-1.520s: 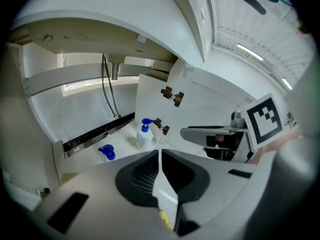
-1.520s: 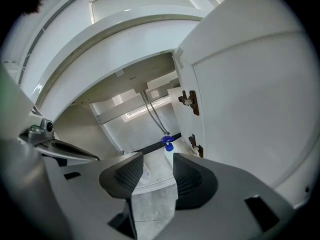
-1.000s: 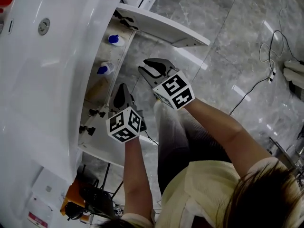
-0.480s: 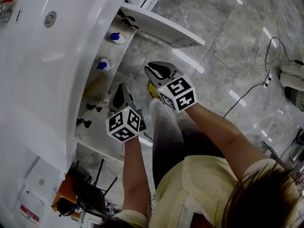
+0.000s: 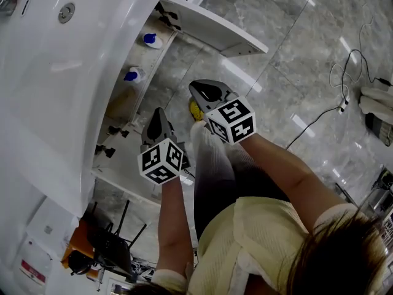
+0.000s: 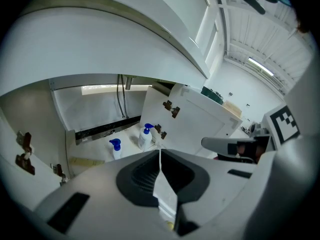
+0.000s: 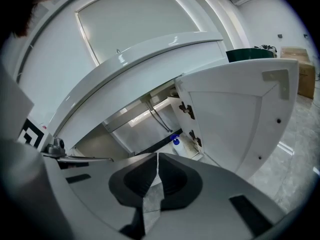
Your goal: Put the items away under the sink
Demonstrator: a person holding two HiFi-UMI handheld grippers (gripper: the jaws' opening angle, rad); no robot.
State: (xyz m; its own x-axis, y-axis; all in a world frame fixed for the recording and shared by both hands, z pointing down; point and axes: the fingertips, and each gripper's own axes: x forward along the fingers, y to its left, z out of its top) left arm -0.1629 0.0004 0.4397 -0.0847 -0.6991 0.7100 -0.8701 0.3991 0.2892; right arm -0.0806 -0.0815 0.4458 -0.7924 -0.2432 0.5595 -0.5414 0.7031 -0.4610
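Where the head view looks down, grey marble floor (image 5: 295, 60) fills the right half and a white sink (image 5: 61, 91) curves down the left. The cupboard (image 5: 130, 100) beneath it stands with both doors swung out. Two white bottles with blue pumps stand on the cupboard's floor in the upper left, one (image 5: 149, 40) above the other (image 5: 131, 75). Near mid-frame both grippers hang over the floor in front of the opening.

The left gripper (image 5: 158, 112) has its jaws pressed together with nothing between them, as its own view (image 6: 160, 152) confirms. The right gripper (image 5: 193, 87) has just been closing, and its jaws now meet on nothing (image 7: 156, 157). A small yellow thing (image 5: 195, 110) lies just under it; what it is cannot be told.

Only the head view shows the cables (image 5: 344, 78) trailing across the floor at the right. Only the left gripper view shows the pipes (image 6: 121, 96) at the cupboard's back and a pale flat strip (image 6: 87, 160) on its floor. The right gripper view catches just one bottle (image 7: 175, 142), and a brown box (image 7: 300, 74) at the far right.

No print on the bottles can be read, and a red label (image 5: 32, 268) at lower left is too small.
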